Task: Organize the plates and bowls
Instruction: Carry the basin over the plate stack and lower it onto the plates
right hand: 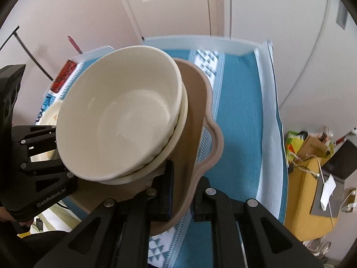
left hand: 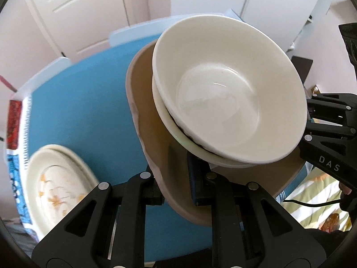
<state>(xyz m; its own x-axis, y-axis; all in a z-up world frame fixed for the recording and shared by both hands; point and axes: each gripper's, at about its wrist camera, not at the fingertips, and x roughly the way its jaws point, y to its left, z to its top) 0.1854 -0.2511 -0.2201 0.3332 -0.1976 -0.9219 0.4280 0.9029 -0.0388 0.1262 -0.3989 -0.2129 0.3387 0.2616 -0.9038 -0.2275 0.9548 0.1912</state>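
bowls (left hand: 229, 102), two nested, sit on a tan tray (left hand: 142, 102) above the blue worktop (left hand: 84, 102); left tool (left hand: 176, 192) and right tool (right hand: 180, 198) each clench the tray's rim.

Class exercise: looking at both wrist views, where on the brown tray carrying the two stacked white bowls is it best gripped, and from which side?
Grip the brown tray on its raised rim, at opposite edges, one gripper from each side. The left gripper and right gripper already pinch it so. The stacked white bowls fill the middle, leaving only the thin lip exposed, and two-sided support probably steadies the load.
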